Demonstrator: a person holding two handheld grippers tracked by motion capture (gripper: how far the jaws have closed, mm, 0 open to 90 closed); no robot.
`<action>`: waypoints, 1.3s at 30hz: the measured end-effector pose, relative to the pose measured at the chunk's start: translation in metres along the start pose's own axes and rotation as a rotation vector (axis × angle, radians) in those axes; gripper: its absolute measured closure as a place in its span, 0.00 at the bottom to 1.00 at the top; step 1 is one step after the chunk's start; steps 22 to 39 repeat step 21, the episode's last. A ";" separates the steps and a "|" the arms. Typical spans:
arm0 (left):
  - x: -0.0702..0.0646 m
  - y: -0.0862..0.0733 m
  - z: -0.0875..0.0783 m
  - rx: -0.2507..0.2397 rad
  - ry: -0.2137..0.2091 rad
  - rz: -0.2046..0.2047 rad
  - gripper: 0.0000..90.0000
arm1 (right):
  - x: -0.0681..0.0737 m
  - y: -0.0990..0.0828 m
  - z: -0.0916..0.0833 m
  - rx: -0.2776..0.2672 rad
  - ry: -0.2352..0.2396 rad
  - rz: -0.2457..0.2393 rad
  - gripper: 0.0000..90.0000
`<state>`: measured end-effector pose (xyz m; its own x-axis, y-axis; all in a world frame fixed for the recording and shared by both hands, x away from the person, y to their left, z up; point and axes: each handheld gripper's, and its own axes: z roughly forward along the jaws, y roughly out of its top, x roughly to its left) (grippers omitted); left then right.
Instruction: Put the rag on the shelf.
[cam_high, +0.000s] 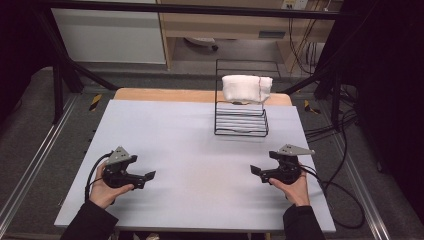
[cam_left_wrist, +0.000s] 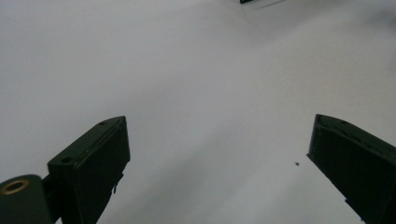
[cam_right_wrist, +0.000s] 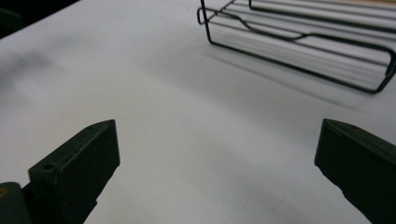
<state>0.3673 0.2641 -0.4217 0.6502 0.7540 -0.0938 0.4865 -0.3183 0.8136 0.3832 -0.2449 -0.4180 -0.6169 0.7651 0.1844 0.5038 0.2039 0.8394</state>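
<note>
Item: white folded cloth (cam_high: 246, 88) draped on the top of a black wire rack (cam_high: 241, 123) at the desk's (cam_high: 200, 160) far side; left gripper (cam_high: 148, 176) and right gripper (cam_high: 254, 170) rest near, fingers wide apart, empty; step judged pre-approach, next a reach forward.

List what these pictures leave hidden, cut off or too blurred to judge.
- White cloth, high view: too blurred and small to tell whether it is folded or what lies under it; the red mark on it is unreadable.
- Wire rack, right gripper view: cut off by the top and right edges.
- Small dark speck on the table, left gripper view: too small to identify.
- Dark object, left gripper view: cut by the top edge.
</note>
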 end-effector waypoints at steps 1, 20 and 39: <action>0.001 -0.003 -0.002 0.004 0.001 0.002 0.06 | -0.001 -0.003 0.000 0.008 0.000 -0.001 0.01; 0.007 -0.023 -0.004 0.030 0.008 0.006 0.06 | -0.007 -0.033 -0.012 0.049 0.043 0.002 0.01; 0.007 -0.023 -0.004 0.030 0.010 0.005 0.06 | -0.007 -0.033 -0.012 0.050 0.044 0.001 0.01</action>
